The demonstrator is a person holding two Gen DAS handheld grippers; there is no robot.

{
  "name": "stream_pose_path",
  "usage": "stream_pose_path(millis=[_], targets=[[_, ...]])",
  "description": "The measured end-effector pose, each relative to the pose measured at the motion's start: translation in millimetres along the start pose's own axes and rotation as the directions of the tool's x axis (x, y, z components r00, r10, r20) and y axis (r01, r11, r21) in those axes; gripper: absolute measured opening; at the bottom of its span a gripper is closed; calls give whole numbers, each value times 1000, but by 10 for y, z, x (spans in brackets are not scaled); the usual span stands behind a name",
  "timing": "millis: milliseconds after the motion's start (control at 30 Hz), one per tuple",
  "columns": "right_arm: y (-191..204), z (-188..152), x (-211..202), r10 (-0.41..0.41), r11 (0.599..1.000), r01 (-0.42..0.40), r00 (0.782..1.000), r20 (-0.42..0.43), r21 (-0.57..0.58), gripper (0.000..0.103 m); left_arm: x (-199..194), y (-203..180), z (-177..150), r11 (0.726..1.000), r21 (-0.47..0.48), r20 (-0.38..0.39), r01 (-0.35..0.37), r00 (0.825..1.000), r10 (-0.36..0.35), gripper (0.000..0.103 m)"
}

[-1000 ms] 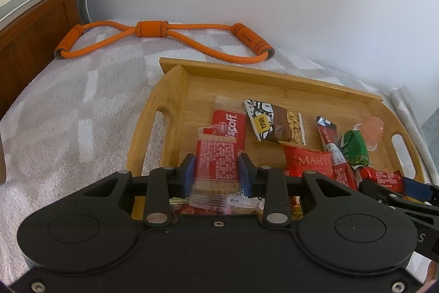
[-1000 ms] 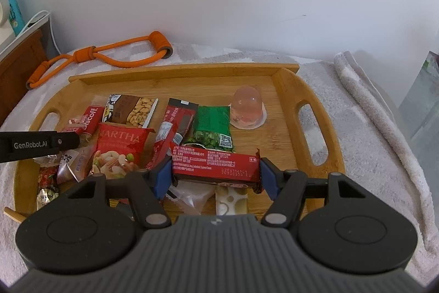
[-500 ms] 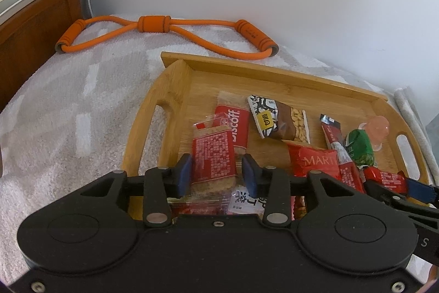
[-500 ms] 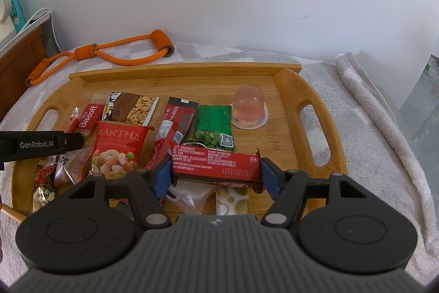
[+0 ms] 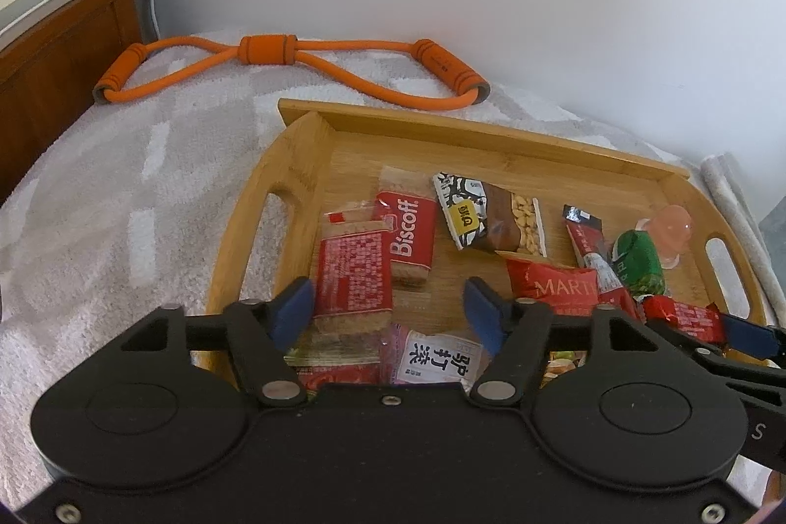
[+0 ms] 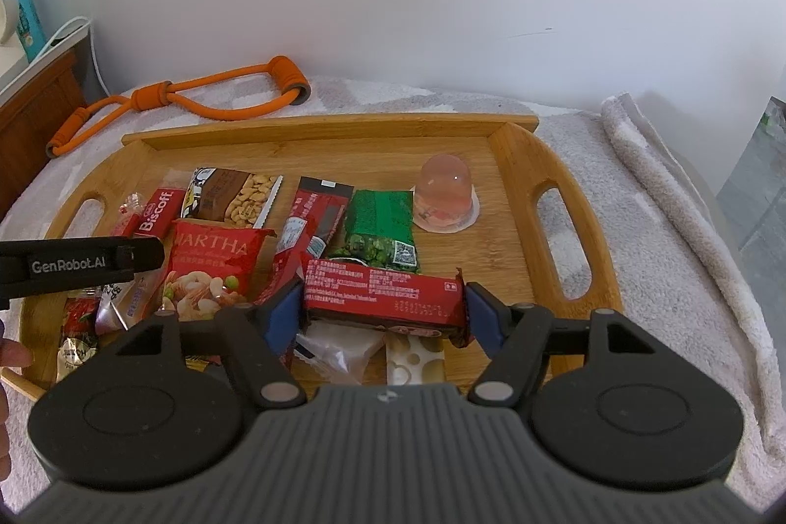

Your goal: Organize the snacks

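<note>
Left gripper (image 5: pixel 388 308) jaws just opened, apart, flat red biscuit packet (image 5: pixel 353 273) loose at 9 o'clock pad. Right gripper (image 6: pixel 383 317) jaws just widened; glossy red bar (image 6: pixel 383 295) between pads, contact unclear. Both over bamboo tray (image 6: pixel 314 131).

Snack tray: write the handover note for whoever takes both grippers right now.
Left gripper: open, jaws just opening; the red biscuit pack lies between them on the wooden tray, well clear of the right-hand pad.
Right gripper: jaws just opening; the long red bar spans the gap end to end, and whether the pads press on it is unclear.
Done: every snack in view is on the tray, among them the Biscoff, the green pack and the jelly cup.
Left: probably free the bar, draw both grippers back, then tidy the overlapping packs at the near edge.
</note>
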State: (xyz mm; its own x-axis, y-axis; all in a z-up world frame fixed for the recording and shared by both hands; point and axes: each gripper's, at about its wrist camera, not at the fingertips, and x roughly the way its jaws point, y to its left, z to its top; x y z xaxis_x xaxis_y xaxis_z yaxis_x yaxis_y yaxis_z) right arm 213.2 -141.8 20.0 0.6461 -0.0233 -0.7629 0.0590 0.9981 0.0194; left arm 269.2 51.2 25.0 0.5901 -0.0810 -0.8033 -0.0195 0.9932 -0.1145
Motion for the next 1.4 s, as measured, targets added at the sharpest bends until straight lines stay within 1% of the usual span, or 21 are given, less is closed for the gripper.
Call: stream_pose_path(millis=[67,100,267,300,367,500,733,767,867,1000,1100,1267,1400], targets=[[2,5,-5,2,1000,-2,1000,6,3,84,-30,-4,-3,1000,7,12,3,1000,-3,78],[5,6,-15,3,1000,-3,1000,12,1,84,-44,-7,-4,1000,11,17,3,1000,-3,79],[34,19,-74,25,1000,-25,999,40,0,89,-92,-4,2,1000,17,21,-4,1000,3,81],[46,22,-84,25,1000,-25,999,45,-3,90,-105,-2,3,1000,16,23,-8,1000,7,87],[66,24,-101,26,1000,-26,999,48,-9,90,-136,5,7,1000,13,32,-19,999,18,92],[93,10,-164,55,998,-55,996,66,-3,96,-227,23,17,1000,10,47,-18,999,18,92],[223,-16,-365,111,993,-108,989,99,-37,101,-474,64,-15,1000,19,67,-10,998,8,93],[236,-23,-398,123,992,-120,987,103,-41,101,-521,75,-32,1000,16,71,-7,997,5,93],[262,-65,-501,162,986,-156,980,116,-59,103,-656,102,-106,1000,9,83,1,997,-2,101],[264,-143,-624,183,982,-175,975,123,-75,103,-830,130,-213,1000,0,94,3,996,-3,101],[245,-208,-714,185,981,-177,975,124,-78,103,-961,143,-296,1000,9,100,7,995,-8,102],[186,-360,-869,168,985,-161,979,116,-67,103,-1185,134,-478,999,36,127,-5,992,0,102],[163,-510,-1010,153,986,-142,979,135,-89,103,-1328,142,-631,999,42,133,-7,991,2,102]])
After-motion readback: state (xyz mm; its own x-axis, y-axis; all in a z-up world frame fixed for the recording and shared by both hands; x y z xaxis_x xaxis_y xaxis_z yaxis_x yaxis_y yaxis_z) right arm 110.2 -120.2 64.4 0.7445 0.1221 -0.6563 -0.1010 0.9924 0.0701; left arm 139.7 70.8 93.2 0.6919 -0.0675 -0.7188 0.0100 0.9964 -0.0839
